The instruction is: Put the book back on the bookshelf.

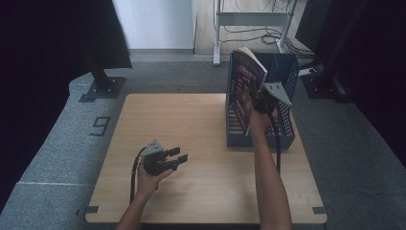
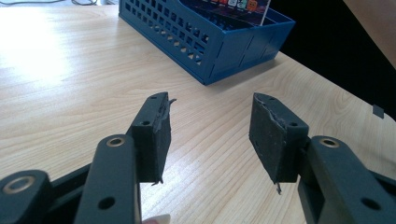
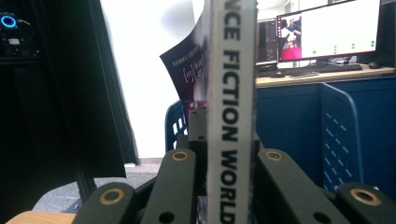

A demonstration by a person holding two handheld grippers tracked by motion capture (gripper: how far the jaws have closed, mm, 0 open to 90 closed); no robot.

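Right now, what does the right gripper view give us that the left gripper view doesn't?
Right gripper view: right gripper clamped on the white spine of a dark-covered magazine, with a lit monitor behind. Left gripper view: left gripper open and holding nothing above the light wooden tabletop. Both: the blue perforated plastic file box.

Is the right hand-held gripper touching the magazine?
Touching. In the right gripper view, the right hand-held gripper has both jaws pressed against the magazine, clamping its spine.

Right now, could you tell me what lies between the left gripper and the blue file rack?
Nothing but bare wooden tabletop separates the left gripper from the blue file rack, as the left gripper view and the high view show.
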